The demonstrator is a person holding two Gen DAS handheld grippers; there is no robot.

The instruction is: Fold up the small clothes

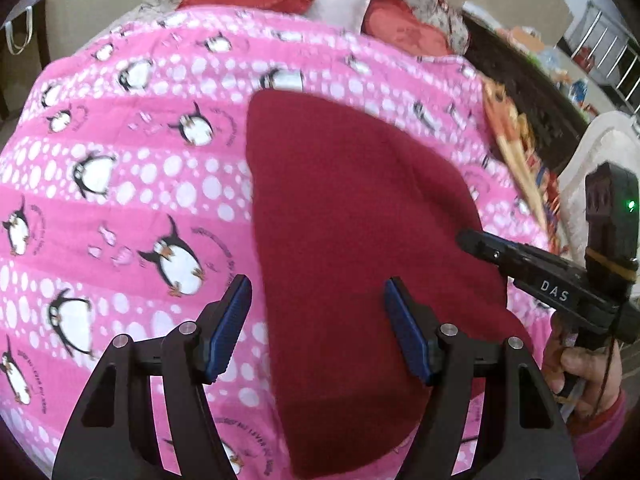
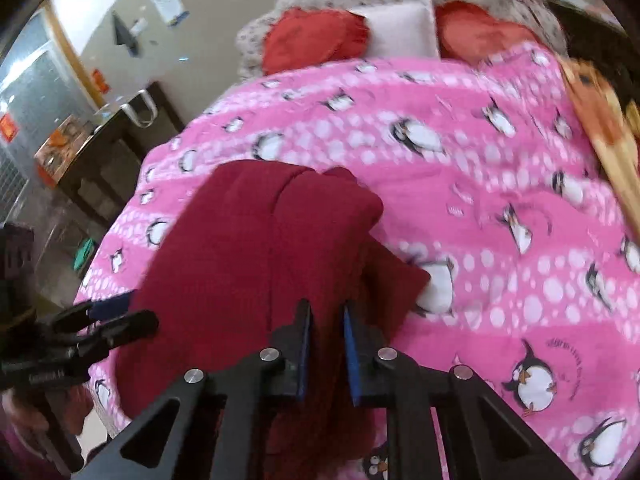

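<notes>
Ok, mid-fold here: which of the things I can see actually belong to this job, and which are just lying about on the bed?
Job:
- dark red garment, lying on the blanket
- right gripper, closed on the garment's edge
- left gripper, open over the garment

Lying about:
- pink penguin blanket, the work surface only
- red cushions
- white pillow
- orange printed cloth at the blanket's edge
</notes>
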